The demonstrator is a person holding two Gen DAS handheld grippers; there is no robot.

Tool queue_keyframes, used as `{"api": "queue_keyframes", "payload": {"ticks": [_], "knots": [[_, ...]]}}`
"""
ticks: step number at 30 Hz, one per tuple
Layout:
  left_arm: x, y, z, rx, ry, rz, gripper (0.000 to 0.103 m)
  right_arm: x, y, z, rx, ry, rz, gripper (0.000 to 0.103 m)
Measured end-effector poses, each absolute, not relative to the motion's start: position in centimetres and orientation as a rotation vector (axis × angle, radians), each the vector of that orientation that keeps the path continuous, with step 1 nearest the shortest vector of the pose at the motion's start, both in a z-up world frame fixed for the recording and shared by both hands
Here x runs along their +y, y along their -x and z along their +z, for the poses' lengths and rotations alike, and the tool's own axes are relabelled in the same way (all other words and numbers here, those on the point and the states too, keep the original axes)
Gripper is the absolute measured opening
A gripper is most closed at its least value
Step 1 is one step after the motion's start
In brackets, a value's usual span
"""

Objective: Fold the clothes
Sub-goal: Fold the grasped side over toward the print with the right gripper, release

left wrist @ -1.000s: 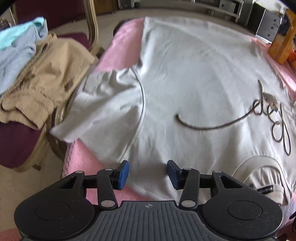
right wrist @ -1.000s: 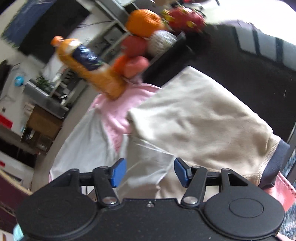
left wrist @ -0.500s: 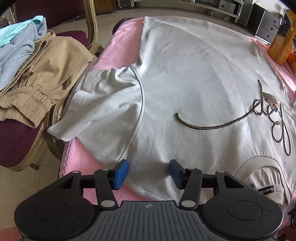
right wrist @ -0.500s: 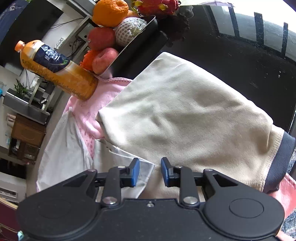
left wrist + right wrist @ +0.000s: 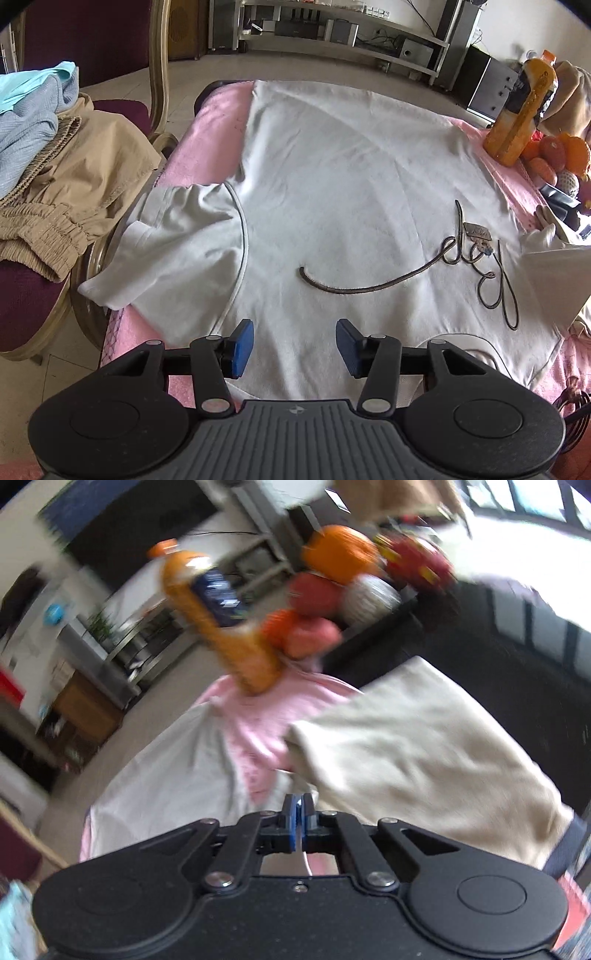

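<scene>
White T-shirt (image 5: 343, 206) is spread flat on the pink cloth (image 5: 214, 122), one sleeve draped over the left edge. The left gripper (image 5: 293, 345) is held wide apart above the shoulder. The right gripper (image 5: 298, 818) is pinched closed on a thin white fabric edge. Fruit (image 5: 332, 587) is piled in a dark tray, beside an orange juice bottle (image 5: 218, 620)

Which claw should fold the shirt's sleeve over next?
Probably the right claw: it is shut on a sleeve of the shirt. The left claw hangs open above the shoulder, holding nothing.
</scene>
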State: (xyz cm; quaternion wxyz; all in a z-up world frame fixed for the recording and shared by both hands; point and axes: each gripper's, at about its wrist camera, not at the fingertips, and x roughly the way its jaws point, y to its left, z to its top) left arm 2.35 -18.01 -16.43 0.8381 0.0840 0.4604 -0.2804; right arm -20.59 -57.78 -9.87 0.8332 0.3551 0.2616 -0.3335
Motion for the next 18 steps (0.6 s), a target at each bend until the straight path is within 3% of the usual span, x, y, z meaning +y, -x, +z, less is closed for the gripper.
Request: {"api": "queue_keyframes", "payload": {"ticks": [6, 13, 16, 18], "knots": [[-17.9, -3.5, -16.2, 0.971, -0.153, -0.597, 0.048, -51.7, 15.4, -7.9, 0.655, -0.474, -0.56, 0.002], [-17.7, -3.5, -16.2, 0.968, -0.139, -0.603, 0.048, -42.2, 9.6, -10.4, 0.882, -0.103, -0.328, 0.003], [-17.7, -3.5, -16.2, 0.968, -0.139, -0.602, 0.048, -40.3, 8.7, -11.6, 0.99, -0.038, -0.264, 0.01], [-17.7, -3.6, -16.2, 0.969, -0.134, -0.6, 0.048, -42.2, 9.7, -11.5, 0.994, -0.12, -0.308, 0.025]]}}
